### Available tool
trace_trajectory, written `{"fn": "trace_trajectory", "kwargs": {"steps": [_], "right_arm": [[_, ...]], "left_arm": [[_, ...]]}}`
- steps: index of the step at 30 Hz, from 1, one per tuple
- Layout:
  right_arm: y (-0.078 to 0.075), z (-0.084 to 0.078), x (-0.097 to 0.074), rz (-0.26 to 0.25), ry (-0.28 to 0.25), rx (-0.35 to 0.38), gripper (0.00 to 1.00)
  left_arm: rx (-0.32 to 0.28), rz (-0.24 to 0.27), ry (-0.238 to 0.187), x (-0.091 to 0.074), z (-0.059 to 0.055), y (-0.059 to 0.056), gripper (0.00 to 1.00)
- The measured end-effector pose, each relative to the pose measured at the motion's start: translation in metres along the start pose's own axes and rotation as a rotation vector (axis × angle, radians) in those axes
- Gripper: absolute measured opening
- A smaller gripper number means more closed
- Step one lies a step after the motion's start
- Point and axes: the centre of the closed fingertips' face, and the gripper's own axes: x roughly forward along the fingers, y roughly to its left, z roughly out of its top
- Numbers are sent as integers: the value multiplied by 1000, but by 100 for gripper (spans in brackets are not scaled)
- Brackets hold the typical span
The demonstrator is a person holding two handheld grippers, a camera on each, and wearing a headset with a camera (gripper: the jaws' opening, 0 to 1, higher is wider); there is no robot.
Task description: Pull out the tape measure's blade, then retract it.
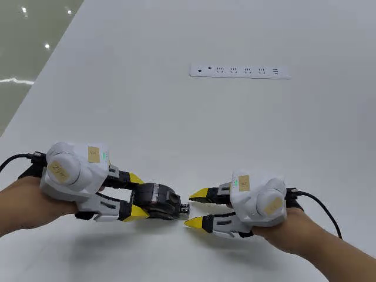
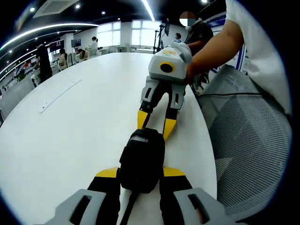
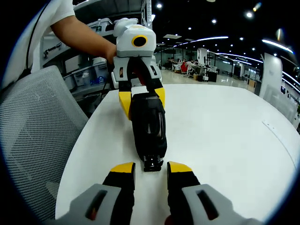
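**Right tongs lined up on blade hook, pull not begun**

Left tongs (image 1: 140, 196) are clenched on the tape measure (image 1: 158, 201), with yellow tips on both flanks of the case, which rests on the table (image 1: 176, 117). Right tongs (image 1: 195, 208) are released: the jaws stand apart with the blade hook (image 3: 152, 162) sitting between the tips, and no contact is visible. Blade looks fully wound in.

Risks, as I judge them:
- The hook is a small tab, so if the right jaws close a bit off-line they may pinch air or skate off it.
- The case is rounded and smooth-looking – a hard pull could twist or drag it out of the left grip, since only the narrow tips bear on it.
- Letting go of the hook with the blade out would let it whip back (spring return), and it could jolt the case loose.

Materials: case is black, chunky, with rounded corners, likely plastic, and has a glossier side panel. The hook looks like thin dark metal. Jaw tips are hard yellow wedges on white-grey bodies. The table is white, flat and smooth – low friction, so little help bracing the case. A flat white power strip (image 1: 239, 71) lies well beyond both tongs.
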Motion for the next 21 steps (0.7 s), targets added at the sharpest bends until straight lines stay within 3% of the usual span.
{"fn": "trace_trajectory", "kwargs": {"steps": [21], "right_arm": [[-1,-2,10,13,9,-8,15]], "left_arm": [[14,-3,9,0,-1,0,29]]}}
